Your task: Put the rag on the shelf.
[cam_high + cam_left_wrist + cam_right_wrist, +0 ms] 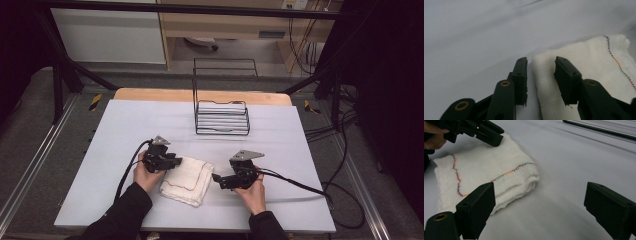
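While the towel lies folded on the table, this is how things stand:

Towel: the white towel (187, 180) is folded into a thick soft square with a line of bright stitching on top. It lies flat on the near part of the grey table (110, 130), between the two hands.

Left gripper: the left gripper (541, 65) is down at the towel's left edge. Its jaws are a little apart, one on the bare table just beside the cloth and one over the cloth. They are around the edge but do not yet squeeze it.

Right gripper: the right gripper (539, 197) is near the towel's right side but apart from it. Its jaws are spread wide with nothing between them.

Step now: it looks like the left side is getting ready to take hold of the towel's edge, and the right side waits.

Next move: the left jaws likely need to close on the fold. The right jaws would have to slide closer and go low to catch the thick folded edge.

Farther off: a black wire rack (222, 117) stands at the back of the table, well apart from the towel.
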